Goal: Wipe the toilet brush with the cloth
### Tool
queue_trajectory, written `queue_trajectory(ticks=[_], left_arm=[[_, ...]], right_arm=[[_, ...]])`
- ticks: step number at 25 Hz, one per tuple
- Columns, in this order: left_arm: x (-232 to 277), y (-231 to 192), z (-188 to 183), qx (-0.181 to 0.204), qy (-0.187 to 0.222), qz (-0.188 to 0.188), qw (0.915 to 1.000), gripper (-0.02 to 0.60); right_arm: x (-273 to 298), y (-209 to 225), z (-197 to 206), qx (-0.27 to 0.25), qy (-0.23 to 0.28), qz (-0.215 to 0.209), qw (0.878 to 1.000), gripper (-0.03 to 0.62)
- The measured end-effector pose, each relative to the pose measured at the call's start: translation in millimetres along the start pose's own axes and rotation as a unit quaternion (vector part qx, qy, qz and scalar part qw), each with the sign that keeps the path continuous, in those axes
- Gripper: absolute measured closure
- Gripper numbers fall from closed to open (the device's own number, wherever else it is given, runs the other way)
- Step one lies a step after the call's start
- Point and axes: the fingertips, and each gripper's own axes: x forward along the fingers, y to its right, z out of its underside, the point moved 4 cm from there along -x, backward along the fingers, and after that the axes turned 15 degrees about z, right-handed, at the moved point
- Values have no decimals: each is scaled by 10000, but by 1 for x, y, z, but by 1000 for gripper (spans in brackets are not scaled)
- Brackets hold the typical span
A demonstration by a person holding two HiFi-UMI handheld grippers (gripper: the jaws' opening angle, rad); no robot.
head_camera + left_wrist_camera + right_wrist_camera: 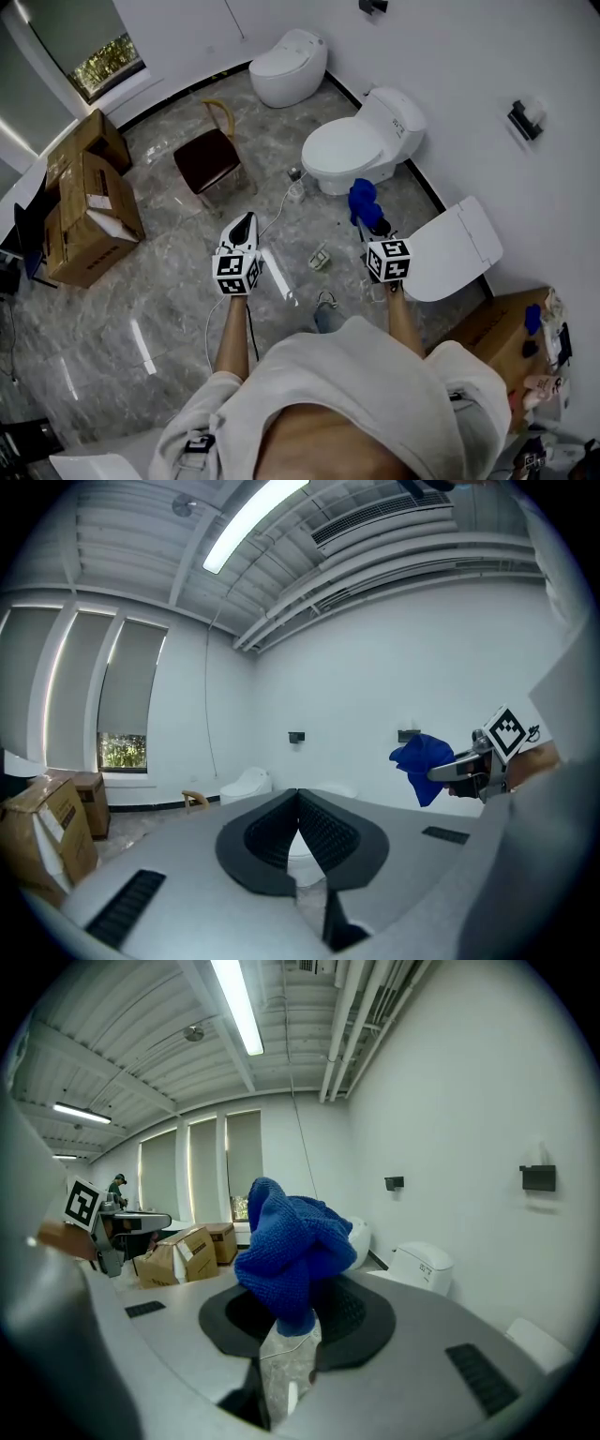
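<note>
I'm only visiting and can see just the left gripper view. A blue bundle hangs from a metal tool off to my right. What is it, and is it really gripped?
Observer: It is a blue cloth. The right gripper view shows the right gripper with its jaws closed on the cloth's lower end.
Operator: And what is beneath us? I mostly see walls and ceiling.
Observer: The head view shows a grey marbled floor with small clutter scattered on it.

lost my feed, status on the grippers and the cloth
Right gripper shut on cloth. Left gripper shut, empty. Brush not made out.
</note>
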Motion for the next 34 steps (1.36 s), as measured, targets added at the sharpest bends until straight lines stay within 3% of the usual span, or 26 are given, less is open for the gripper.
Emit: queue_trajectory(ticks=[11, 34], left_arm=[[-35, 30, 0, 32, 114, 84, 9999, 563], [-47, 50, 5, 40, 134, 32, 9999, 563]], right_arm=[[-47, -7, 8, 65, 99, 101, 9999, 490], [-64, -8, 16, 67, 76, 2, 9999, 490]])
